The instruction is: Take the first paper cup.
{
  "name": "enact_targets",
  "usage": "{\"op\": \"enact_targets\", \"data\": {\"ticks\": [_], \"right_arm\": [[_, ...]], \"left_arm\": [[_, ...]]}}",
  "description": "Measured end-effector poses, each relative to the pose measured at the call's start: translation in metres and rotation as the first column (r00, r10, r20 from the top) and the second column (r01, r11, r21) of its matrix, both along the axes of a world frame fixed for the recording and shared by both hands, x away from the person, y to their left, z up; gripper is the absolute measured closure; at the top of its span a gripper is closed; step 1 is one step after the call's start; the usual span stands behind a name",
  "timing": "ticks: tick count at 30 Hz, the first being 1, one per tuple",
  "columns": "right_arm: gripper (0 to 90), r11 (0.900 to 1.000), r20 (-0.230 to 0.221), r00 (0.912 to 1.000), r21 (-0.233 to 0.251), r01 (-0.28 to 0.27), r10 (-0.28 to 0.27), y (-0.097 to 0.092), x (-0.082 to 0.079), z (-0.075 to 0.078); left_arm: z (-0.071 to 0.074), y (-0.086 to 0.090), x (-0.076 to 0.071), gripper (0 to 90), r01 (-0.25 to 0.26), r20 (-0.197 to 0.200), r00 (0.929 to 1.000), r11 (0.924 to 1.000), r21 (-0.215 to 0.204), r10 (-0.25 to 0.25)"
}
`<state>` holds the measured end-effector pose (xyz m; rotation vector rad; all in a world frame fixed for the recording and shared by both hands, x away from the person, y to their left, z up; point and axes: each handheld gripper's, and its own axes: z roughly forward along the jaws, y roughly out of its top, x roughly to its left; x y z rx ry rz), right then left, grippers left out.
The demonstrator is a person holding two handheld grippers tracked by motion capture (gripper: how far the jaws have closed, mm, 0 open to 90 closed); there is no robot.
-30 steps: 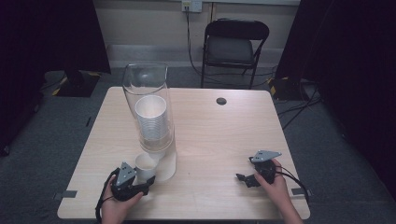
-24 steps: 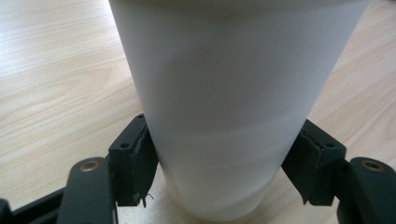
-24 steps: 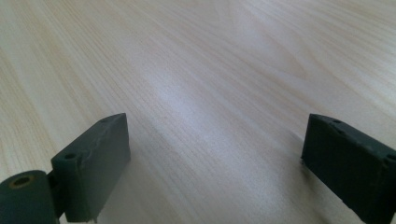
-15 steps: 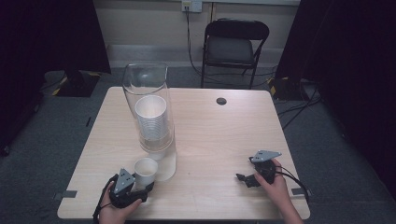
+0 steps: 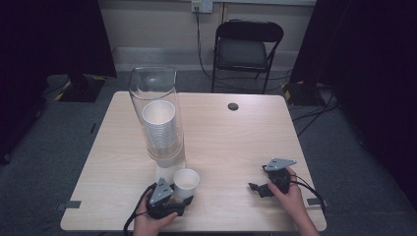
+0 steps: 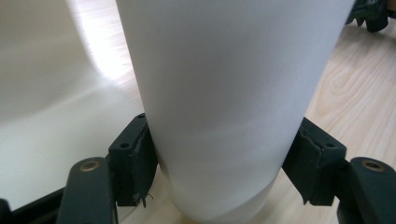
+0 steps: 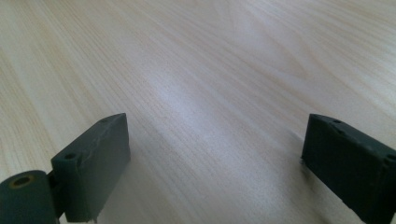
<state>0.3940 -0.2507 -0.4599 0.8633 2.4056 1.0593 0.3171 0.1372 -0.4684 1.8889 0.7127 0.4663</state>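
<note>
One paper cup [image 5: 187, 180] now stands clear of the dispenser, clamped between the pads of the left gripper [image 5: 173, 197] near the table's six o'clock edge. In the left gripper view the two black jaws press against the cup's white wall [image 6: 224, 107] on either side, low on its body, with the base close over the wood. Compared with a second ago, we have drawn that cup away from the mouth of the clear tube [image 5: 156, 115], where it sat tucked at the foot of the stack; it now sits toward five o'clock from the tube's base, apart from it, with a strip of bare table between. The remaining stack of cups [image 5: 160, 127] stays nested inside the tube, at about ten o'clock from the table's centre.

We read this as the separation step done: a single cup is free and under our control, so the job from here is to carry it to wherever it should stand and let go.

The right gripper [image 5: 259, 188] rests at roughly four o'clock on the table [image 5: 236, 147], jaws apart with nothing but wood grain between them in the right gripper view, and it has not shifted. It is free to steady the tube or take the cup if we need it.
</note>
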Motion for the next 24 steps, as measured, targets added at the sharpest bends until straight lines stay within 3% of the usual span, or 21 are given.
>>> {"op": "enact_targets", "data": {"ticks": [2, 4, 7, 9, 16, 19, 24], "right_arm": [[7.1, 1.0000, 0.001, 1.0000, 0.000, -0.002, 0.002, 0.000, 0.000, 0.000], [7.0, 1.0000, 0.002, 1.0000, -0.002, -0.002, 0.002, 0.000, 0.000, 0.000], [7.0, 1.0000, 0.001, 1.0000, -0.001, -0.002, 0.002, 0.000, 0.000, 0.000], [7.1, 1.0000, 0.000, 1.0000, -0.001, -0.002, 0.002, 0.000, 0.000, 0.000], [7.0, 1.0000, 0.000, 1.0000, -0.001, -0.002, 0.002, 0.000, 0.000, 0.000], [7.0, 1.0000, 0.000, 1.0000, -0.001, -0.004, 0.004, 0.000, 0.000, 0.000], [7.1, 1.0000, 0.000, 1.0000, -0.001, -0.003, 0.003, 0.000, 0.000, 0.000]], "left_arm": [[0.000, -0.010, 0.004, 32.3, 0.003, -0.004, 1.0000, 0.9999, -0.017, -0.003], [0.002, -0.022, 0.013, 32.3, 0.010, -0.023, 0.9997, 0.9999, 0.008, -0.010], [0.001, -0.031, 0.019, 32.3, 0.006, -0.043, 0.9991, 1.0000, 0.004, -0.006], [0.002, -0.038, 0.024, 32.3, 0.012, -0.070, 0.9975, 0.9994, 0.031, -0.010], [0.003, -0.052, 0.030, 32.0, 0.019, -0.076, 0.9970, 0.9982, 0.056, -0.015], [0.003, -0.056, 0.033, 31.9, 0.028, -0.078, 0.9968, 0.9953, 0.093, -0.020], [0.003, -0.061, 0.038, 31.8, 0.022, -0.069, 0.9975, 0.9947, 0.101, -0.015]]}}
